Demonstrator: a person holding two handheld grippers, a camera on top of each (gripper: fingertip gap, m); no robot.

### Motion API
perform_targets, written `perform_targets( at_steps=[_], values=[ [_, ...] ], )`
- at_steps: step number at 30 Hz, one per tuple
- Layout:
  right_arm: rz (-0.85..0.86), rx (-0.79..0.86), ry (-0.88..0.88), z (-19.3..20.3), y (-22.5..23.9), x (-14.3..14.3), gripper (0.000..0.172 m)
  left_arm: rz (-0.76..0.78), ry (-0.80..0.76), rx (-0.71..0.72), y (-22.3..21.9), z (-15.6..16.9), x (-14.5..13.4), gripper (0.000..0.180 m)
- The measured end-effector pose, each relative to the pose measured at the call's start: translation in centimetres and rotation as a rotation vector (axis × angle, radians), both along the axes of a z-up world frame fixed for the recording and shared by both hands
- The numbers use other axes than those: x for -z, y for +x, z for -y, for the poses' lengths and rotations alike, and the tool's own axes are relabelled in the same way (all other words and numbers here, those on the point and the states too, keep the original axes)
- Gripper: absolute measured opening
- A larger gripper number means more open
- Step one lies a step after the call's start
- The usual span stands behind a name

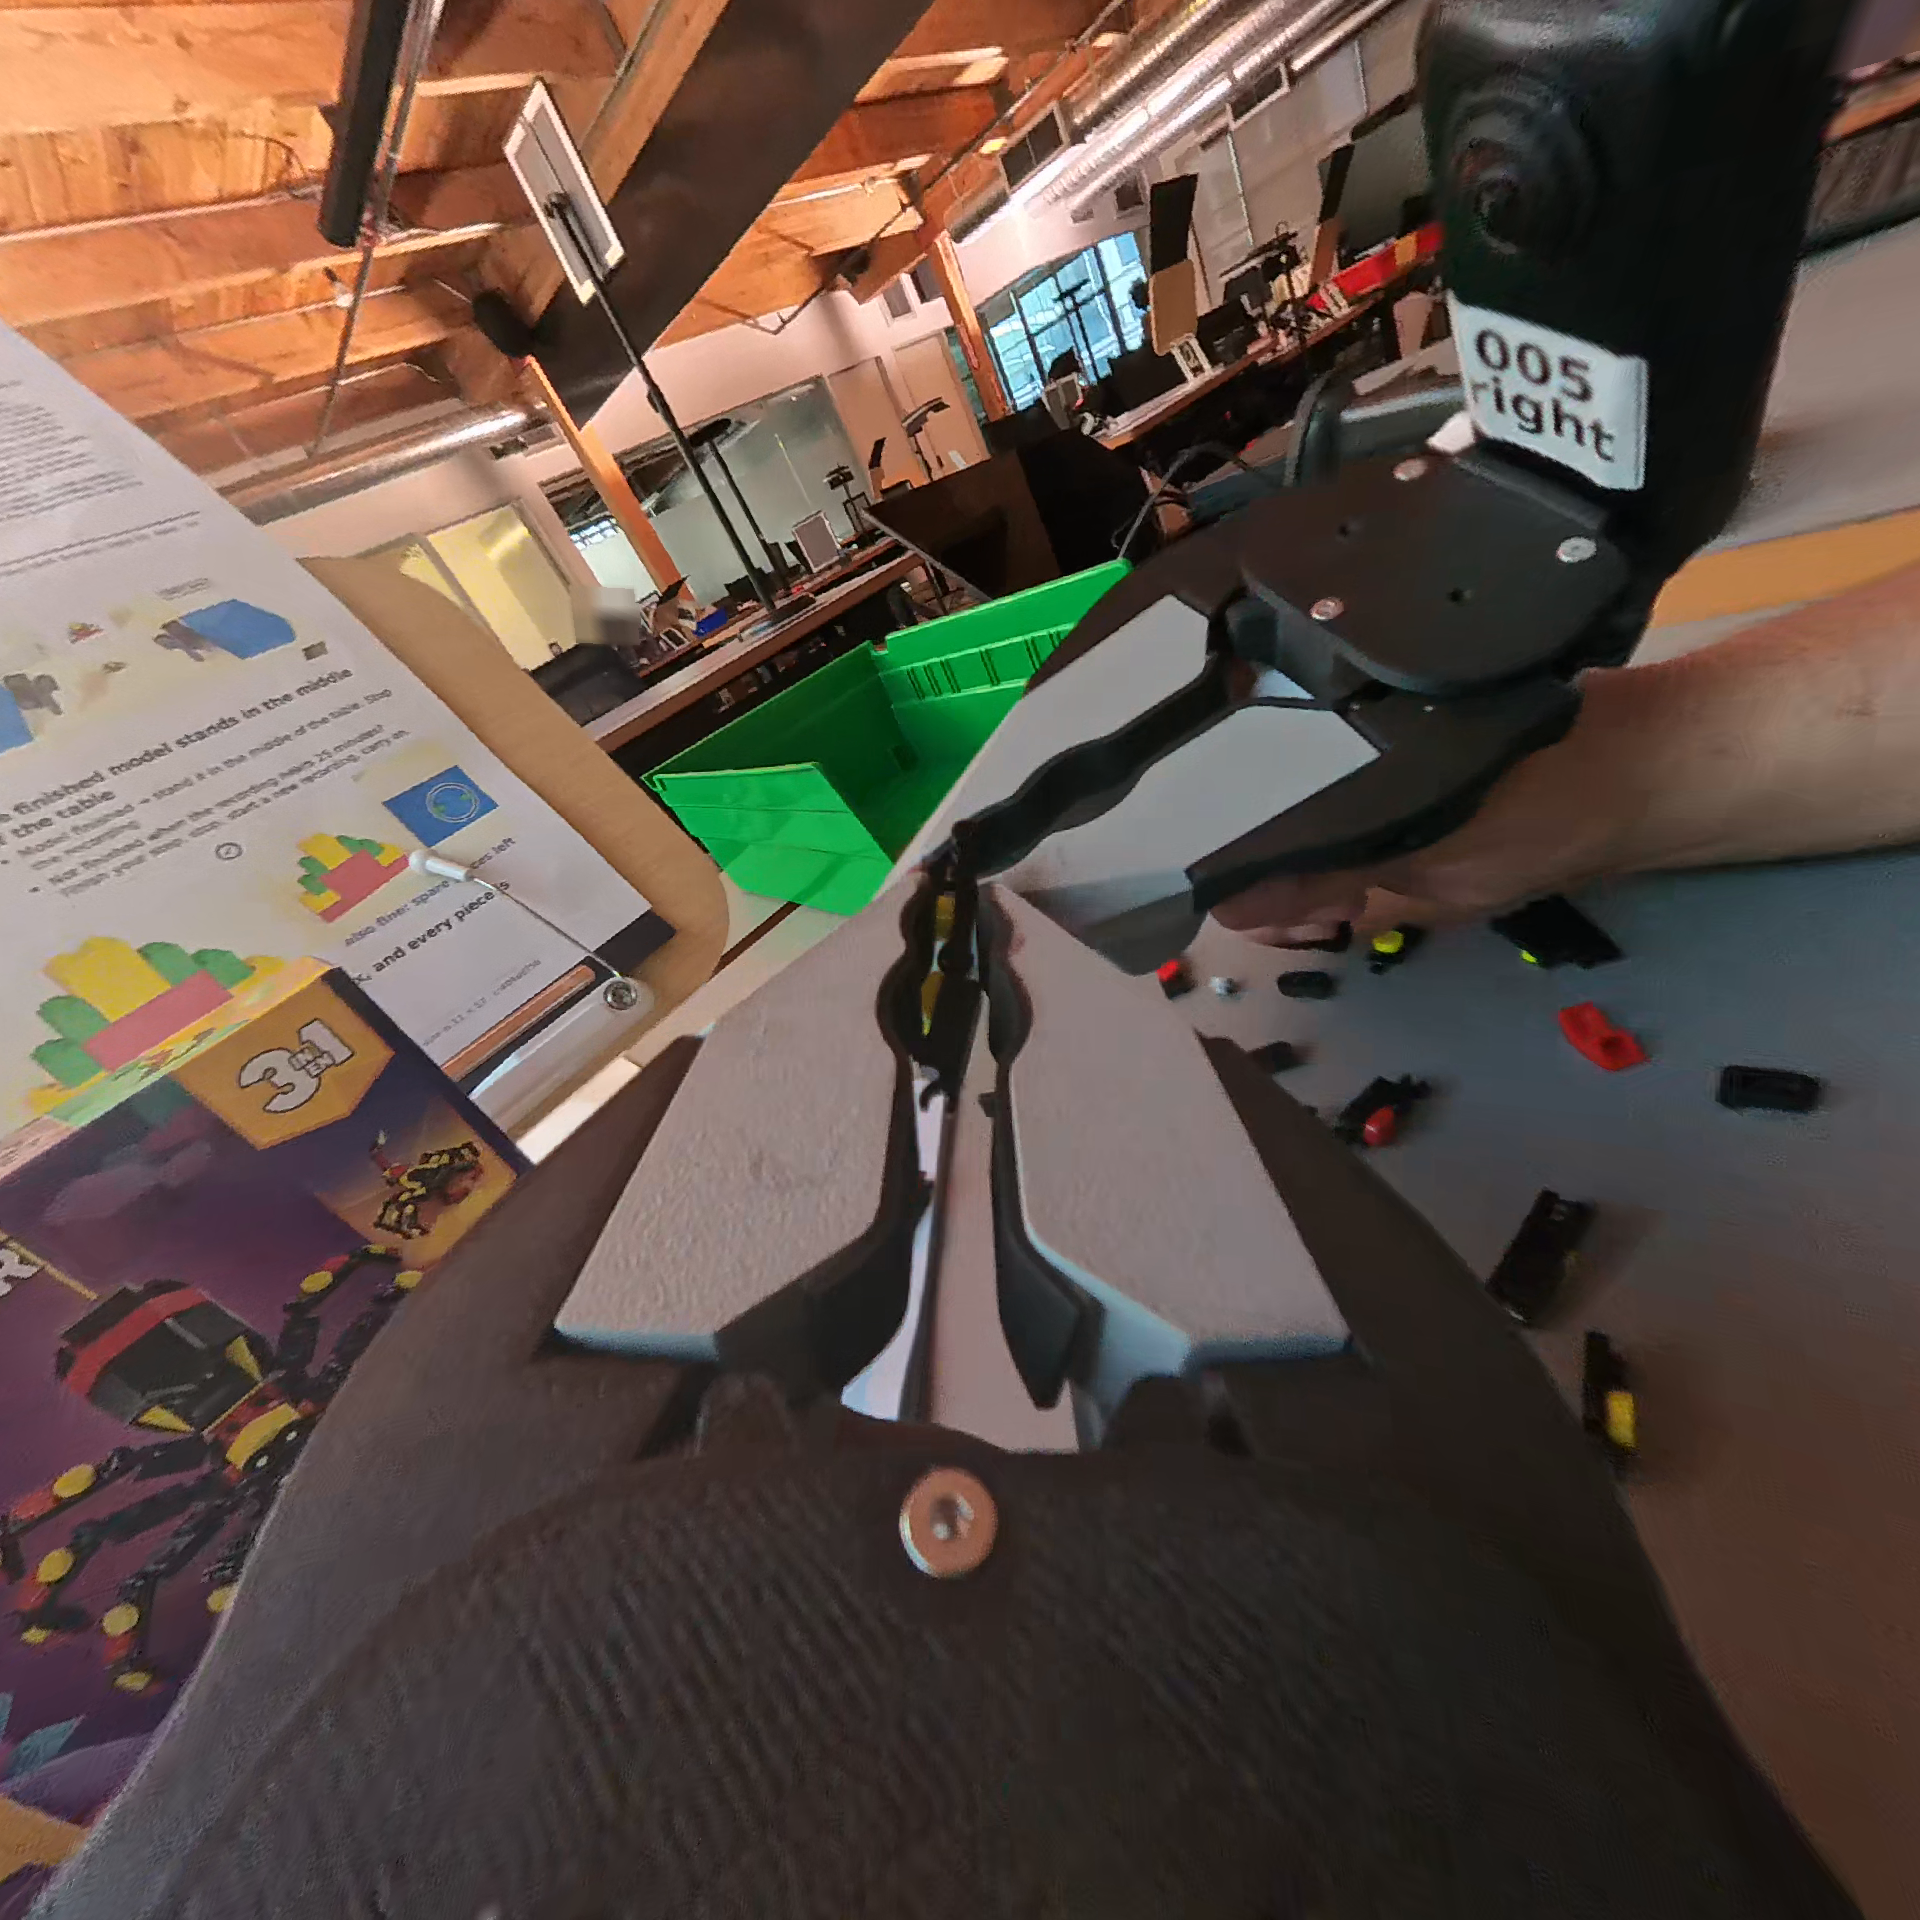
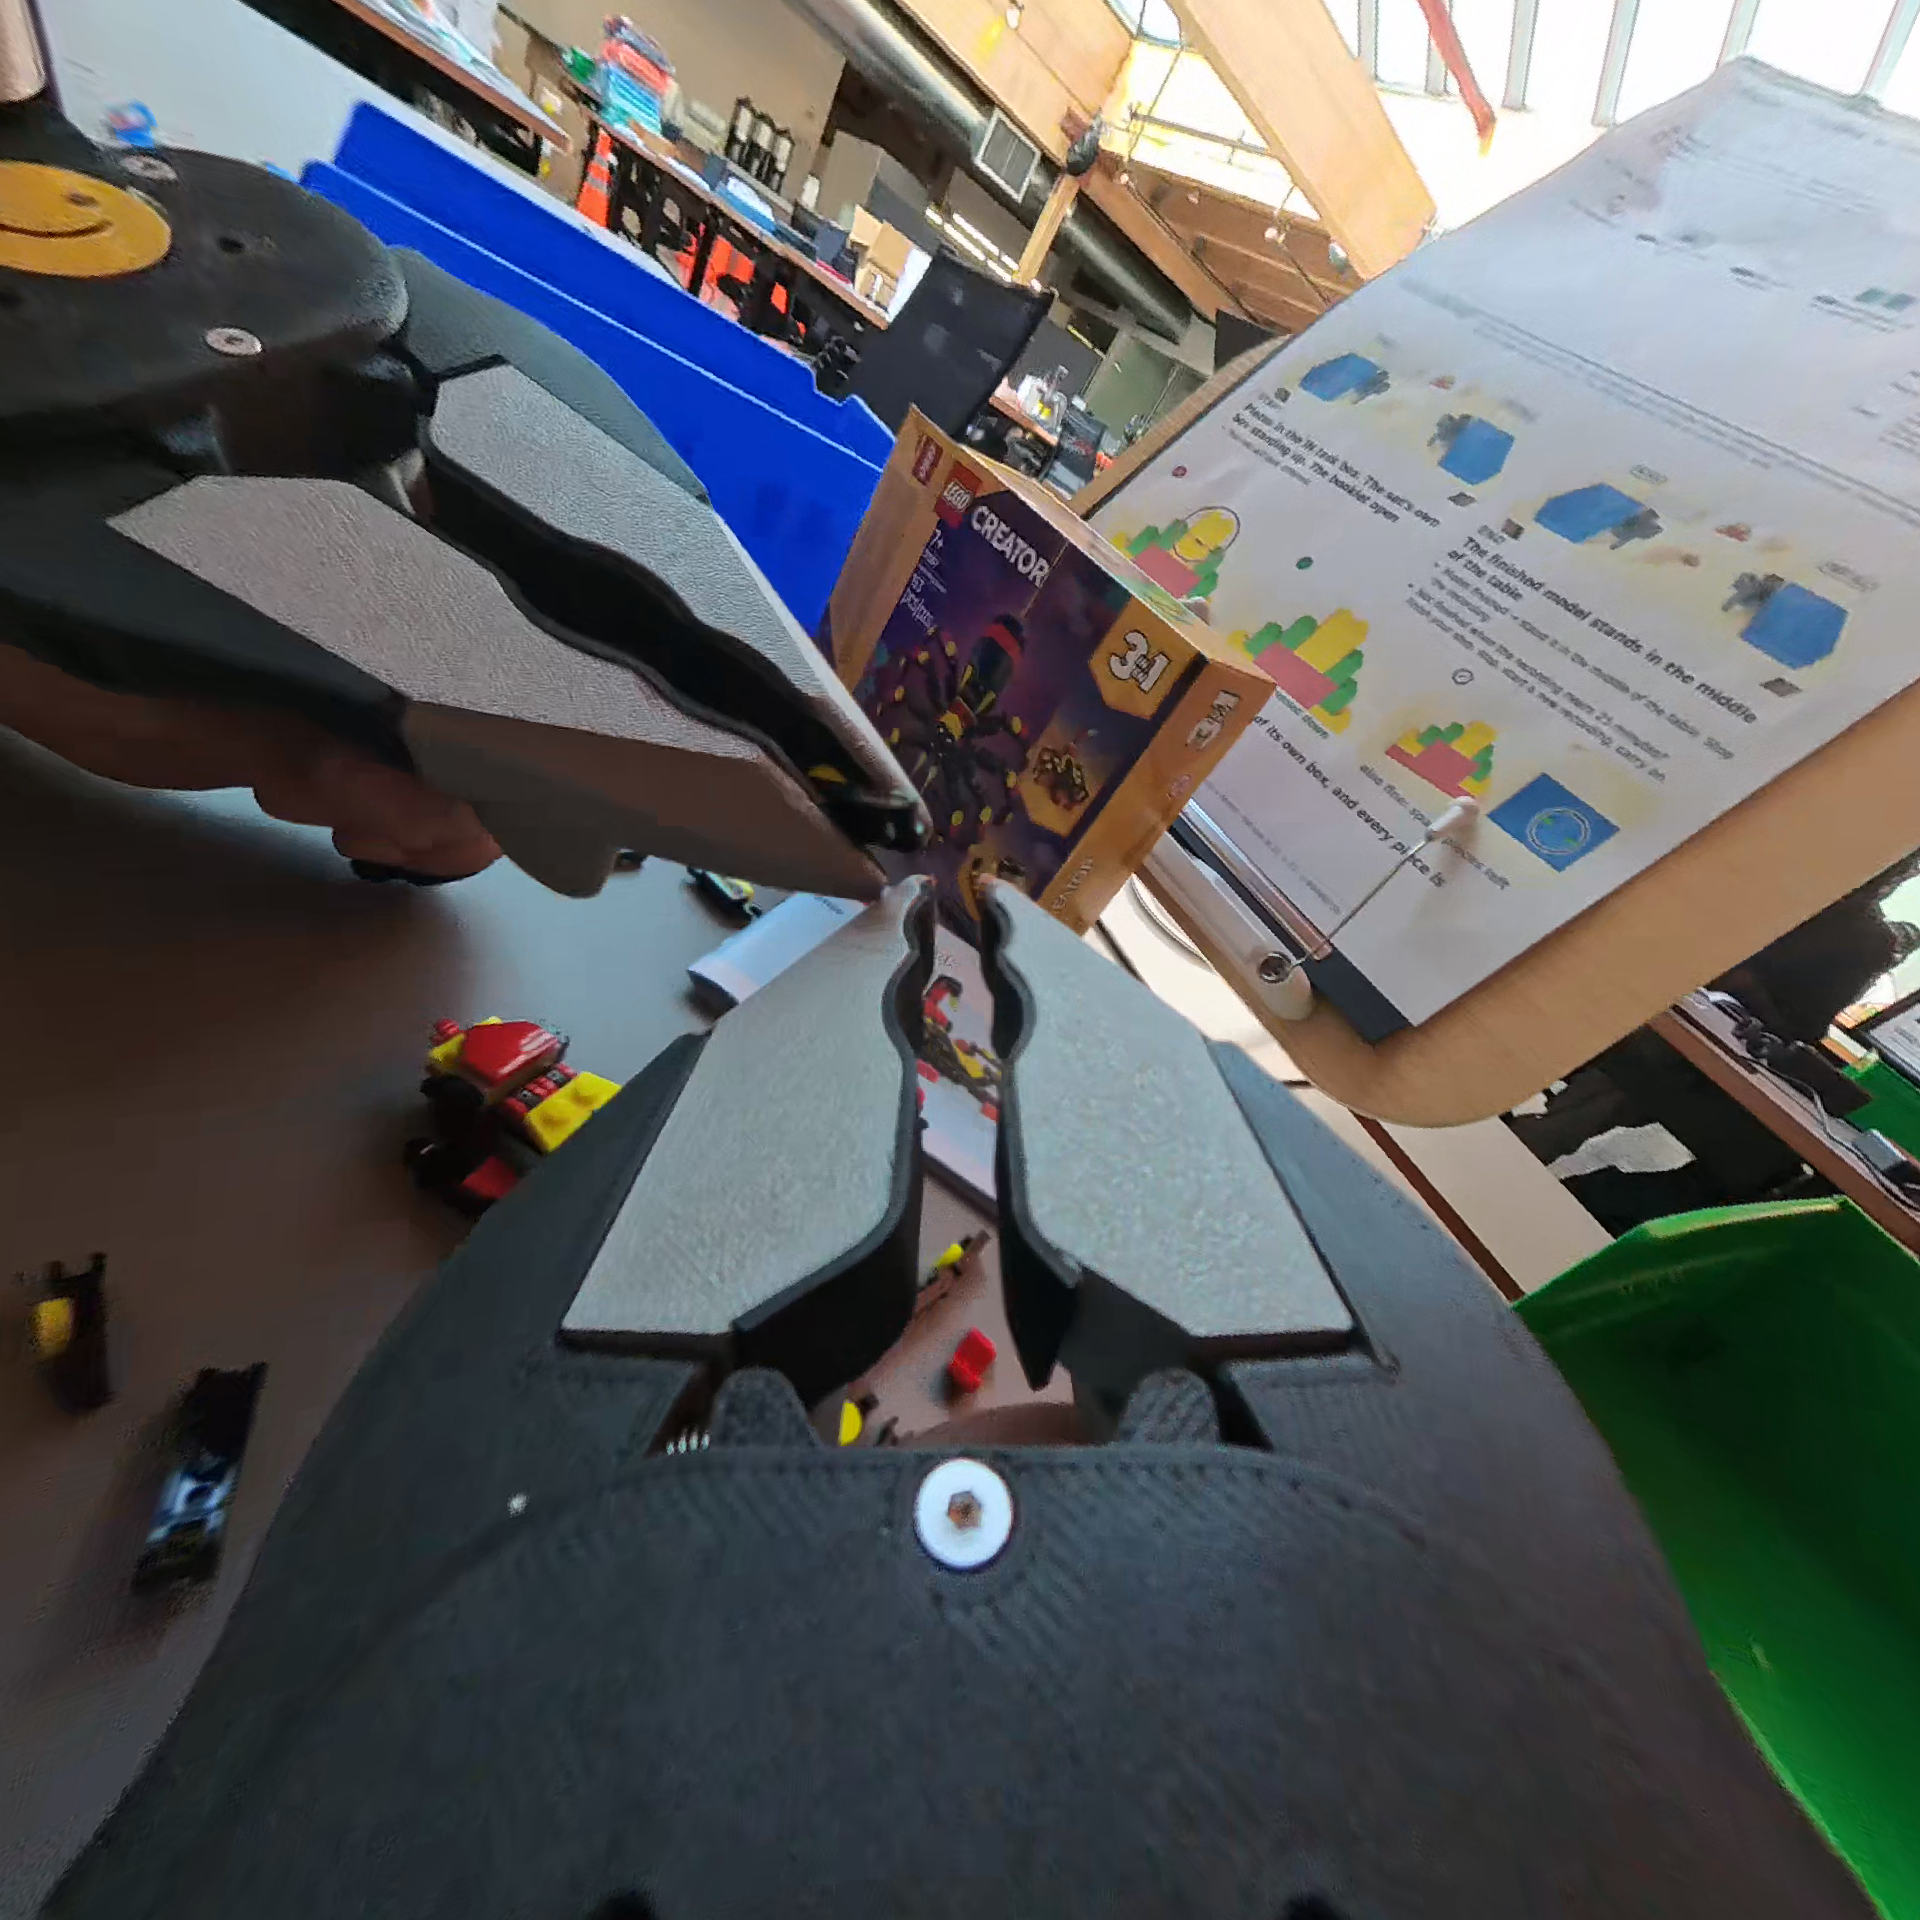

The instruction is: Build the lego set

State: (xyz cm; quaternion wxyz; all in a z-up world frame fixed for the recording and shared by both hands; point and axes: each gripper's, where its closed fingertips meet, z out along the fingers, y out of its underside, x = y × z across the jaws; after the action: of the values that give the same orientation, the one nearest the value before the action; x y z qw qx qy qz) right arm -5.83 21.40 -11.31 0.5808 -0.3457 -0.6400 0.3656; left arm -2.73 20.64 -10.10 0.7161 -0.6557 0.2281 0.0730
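The left hand-held gripper [image 1: 951,914] is closed on a small black and yellow brick piece [image 1: 940,971], its pads pressed against both sides. The right hand-held gripper [image 2: 951,883] stands with its fingers slightly apart at the tips and nothing plainly between them; whether its tips pinch the top of that same piece cannot be told. The two grippers meet tip to tip above the counter [image 1: 1714,1226], the right one coming in from the right in the left wrist view, held by a hand [image 1: 1538,831].

There are two grippers, one toy box [image 2: 1039,686] standing upright just beyond the tips, one instruction sheet [image 2: 1579,582] on a tilted wooden board [image 2: 1558,1039], one green bin [image 1: 790,821] behind, and blue bins [image 2: 665,343] farther back. One partly built red, yellow and black model [image 2: 499,1101] sits on the counter, near the right gripper. About a dozen loose black, red and yellow bricks [image 1: 1600,1039] lie scattered around it.

The counter is dark grey and matt. The room is a large workshop with wooden ceiling beams [image 1: 208,208], windows and rows of desks.
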Motion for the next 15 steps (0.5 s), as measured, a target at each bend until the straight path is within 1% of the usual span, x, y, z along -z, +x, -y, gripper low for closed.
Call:
perform_targets(
  at_steps=[1,2,5,8,11,15],
  values=[
    [0.011,-0.011,0.011,0.4,0.1,0.1,0.0,0.002,0.004,0.002,0.1,0.1,-0.1,0.004],
    [0.017,-0.037,0.026,0.9,0.2,0.2,0.01,0.011,0.007,0.008,0.3,0.3,-0.3,0.004],
    [0.016,-0.075,0.073,1.9,0.9,0.1,0.009,-0.004,0.022,-0.005,0.0,0.6,-0.8,0.004],
    [0.007,-0.087,0.051,2.2,1.2,0.0,0.009,0.009,0.028,-0.019,-0.6,0.6,-1.2,0.004],
    [-0.01,-0.07,0.046,1.9,1.4,-0.2,0.008,0.027,0.011,-0.038,-1.1,0.5,-0.9,0.004],
    [-0.035,-0.094,-0.01,2.2,1.5,-0.8,0.008,0.057,-0.008,-0.003,-0.7,0.4,-0.7,0.004]
  ],
)
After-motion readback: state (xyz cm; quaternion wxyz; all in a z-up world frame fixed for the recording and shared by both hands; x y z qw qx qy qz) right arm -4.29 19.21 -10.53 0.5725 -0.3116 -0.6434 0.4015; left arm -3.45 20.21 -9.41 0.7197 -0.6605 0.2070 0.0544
